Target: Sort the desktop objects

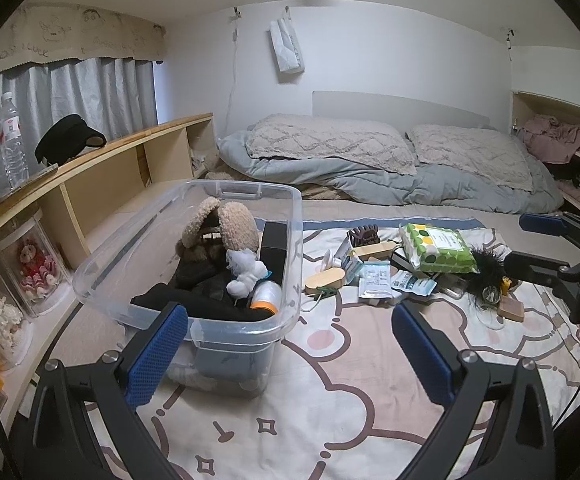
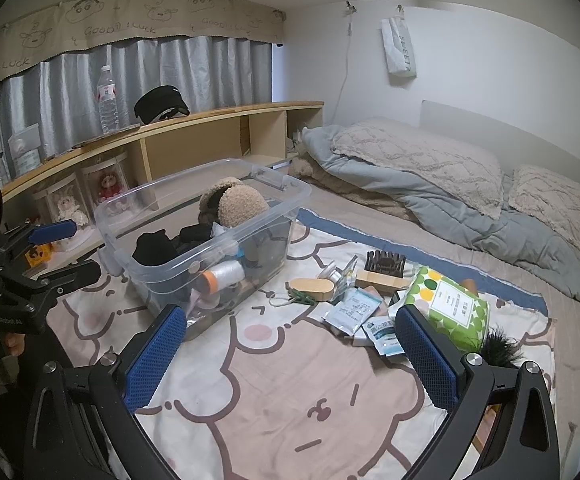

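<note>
A clear plastic bin (image 1: 294, 216) (image 2: 114, 216) stands on the cartoon blanket and holds a beige plush (image 1: 226, 224) (image 2: 242, 200), black clothing, a black box (image 1: 274, 248) and an orange-capped roll (image 1: 266, 300) (image 2: 222, 276). To its right lies a pile: a green dotted wipes pack (image 1: 437, 248) (image 2: 453, 308), sachets (image 1: 375, 284) (image 2: 353, 310), wooden blocks (image 1: 323, 280) (image 2: 311, 288), a brown hair claw (image 1: 363, 235) (image 2: 385, 264) and a black fluffy item (image 1: 487, 266) (image 2: 503, 350). My left gripper (image 1: 290, 352) is open and empty in front of the bin. My right gripper (image 2: 290, 356) is open and empty, before the pile.
A wooden shelf (image 1: 122, 148) (image 2: 210, 120) runs along the left with water bottles, a black cap and doll cases. Pillows and a grey duvet (image 1: 389, 176) (image 2: 429, 192) lie behind. The blanket (image 1: 329, 400) (image 2: 290, 400) covers the bed.
</note>
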Demonstrator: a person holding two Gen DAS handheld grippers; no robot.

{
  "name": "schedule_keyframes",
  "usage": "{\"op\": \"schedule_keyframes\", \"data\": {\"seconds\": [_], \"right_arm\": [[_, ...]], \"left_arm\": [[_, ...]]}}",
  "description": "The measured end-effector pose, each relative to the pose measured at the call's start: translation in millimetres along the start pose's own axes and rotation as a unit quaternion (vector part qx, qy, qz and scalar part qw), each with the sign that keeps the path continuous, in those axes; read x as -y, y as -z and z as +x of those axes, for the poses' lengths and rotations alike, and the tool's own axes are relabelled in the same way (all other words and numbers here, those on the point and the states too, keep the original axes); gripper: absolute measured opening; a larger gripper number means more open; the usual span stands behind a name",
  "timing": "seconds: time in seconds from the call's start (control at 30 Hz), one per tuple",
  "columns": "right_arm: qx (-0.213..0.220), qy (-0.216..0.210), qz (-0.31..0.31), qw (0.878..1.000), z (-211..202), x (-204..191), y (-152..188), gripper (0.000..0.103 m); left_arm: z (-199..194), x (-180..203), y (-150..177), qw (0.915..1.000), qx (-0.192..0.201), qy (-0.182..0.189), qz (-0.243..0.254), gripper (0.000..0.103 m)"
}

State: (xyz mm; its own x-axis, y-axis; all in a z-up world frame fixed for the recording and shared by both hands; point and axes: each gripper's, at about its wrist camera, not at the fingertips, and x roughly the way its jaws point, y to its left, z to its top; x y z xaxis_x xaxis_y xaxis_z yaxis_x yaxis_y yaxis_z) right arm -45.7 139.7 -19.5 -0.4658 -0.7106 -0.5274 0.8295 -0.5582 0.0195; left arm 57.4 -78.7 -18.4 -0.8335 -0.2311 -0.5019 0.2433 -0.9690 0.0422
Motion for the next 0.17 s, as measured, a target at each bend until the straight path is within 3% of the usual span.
{"op": "schedule_keyframes", "data": {"seconds": [0.17], "right_arm": [[-0.003, 0.000, 0.000, 1.000, 1.0, 0.3, 1.2, 0.103]], "left_arm": [[1.2, -1.5, 1.0, 1.0000, -0.002, -0.001, -0.001, 0.103]]}}
